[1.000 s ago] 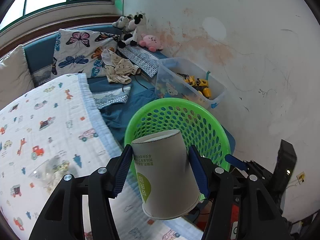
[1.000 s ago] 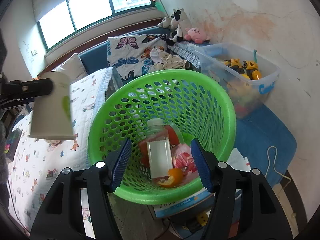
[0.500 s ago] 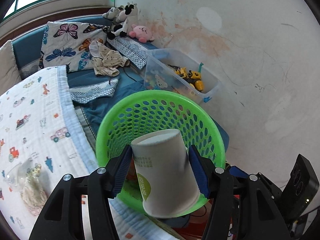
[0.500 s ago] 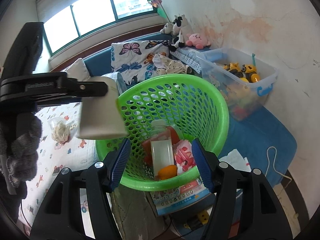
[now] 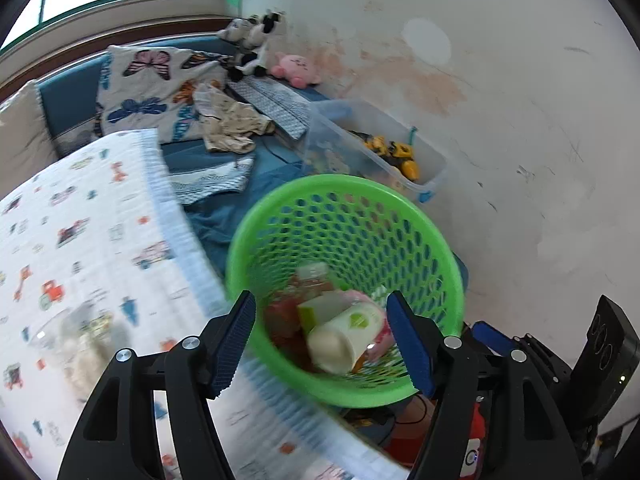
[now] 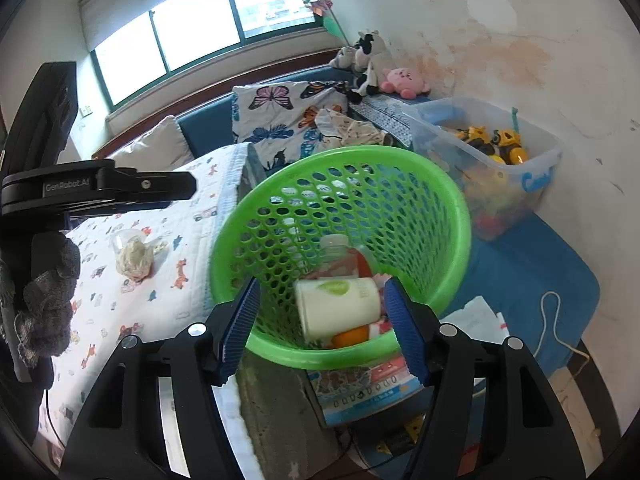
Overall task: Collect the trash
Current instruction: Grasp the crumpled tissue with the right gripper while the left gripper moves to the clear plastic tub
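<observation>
Inside the green basket now lies the released paper cup.

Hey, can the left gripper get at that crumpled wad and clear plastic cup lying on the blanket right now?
Probably yes. The left gripper is open and empty, since the paper cup lies in the green basket. The crumpled wad and clear plastic cup sit uncovered on the blanket, with nothing between.

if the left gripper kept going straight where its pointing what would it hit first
Most likely the paper cup lying on its side atop the trash inside the green basket. The left gripper is open and aimed into the basket mouth, though depth is hard to judge here.
</observation>
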Action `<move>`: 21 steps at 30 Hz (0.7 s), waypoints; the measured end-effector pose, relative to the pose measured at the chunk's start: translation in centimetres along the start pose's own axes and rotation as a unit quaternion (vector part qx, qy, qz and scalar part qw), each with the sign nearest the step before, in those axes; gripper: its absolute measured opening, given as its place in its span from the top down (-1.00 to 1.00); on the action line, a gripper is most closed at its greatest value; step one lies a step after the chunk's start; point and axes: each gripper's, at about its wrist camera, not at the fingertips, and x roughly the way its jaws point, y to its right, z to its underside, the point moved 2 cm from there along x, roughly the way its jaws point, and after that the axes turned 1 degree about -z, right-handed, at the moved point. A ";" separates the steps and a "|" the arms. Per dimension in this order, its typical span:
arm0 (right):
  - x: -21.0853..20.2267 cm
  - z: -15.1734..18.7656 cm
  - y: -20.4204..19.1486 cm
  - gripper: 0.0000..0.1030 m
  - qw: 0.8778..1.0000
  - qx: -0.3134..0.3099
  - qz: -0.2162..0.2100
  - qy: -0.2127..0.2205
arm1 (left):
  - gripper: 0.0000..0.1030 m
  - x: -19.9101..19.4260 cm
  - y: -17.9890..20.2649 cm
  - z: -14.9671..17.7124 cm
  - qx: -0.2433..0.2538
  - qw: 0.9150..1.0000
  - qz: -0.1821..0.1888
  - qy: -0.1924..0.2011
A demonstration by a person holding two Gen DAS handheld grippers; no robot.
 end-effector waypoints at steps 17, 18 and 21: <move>0.8 -0.9 -7.9 -0.31 0.997 -0.061 -0.055 -0.006 | -0.33 -7.4 -11.5 2.5 -0.065 0.994 -0.087 0.033; 1.0 -0.9 -8.7 -0.31 0.996 -0.068 -0.061 -0.008 | -0.33 -7.8 -12.0 2.7 -0.068 0.993 -0.091 0.033; 1.4 -1.0 -10.8 -0.32 0.994 -0.084 -0.075 -0.010 | -0.33 -8.9 -14.1 3.2 -0.082 0.991 -0.104 0.034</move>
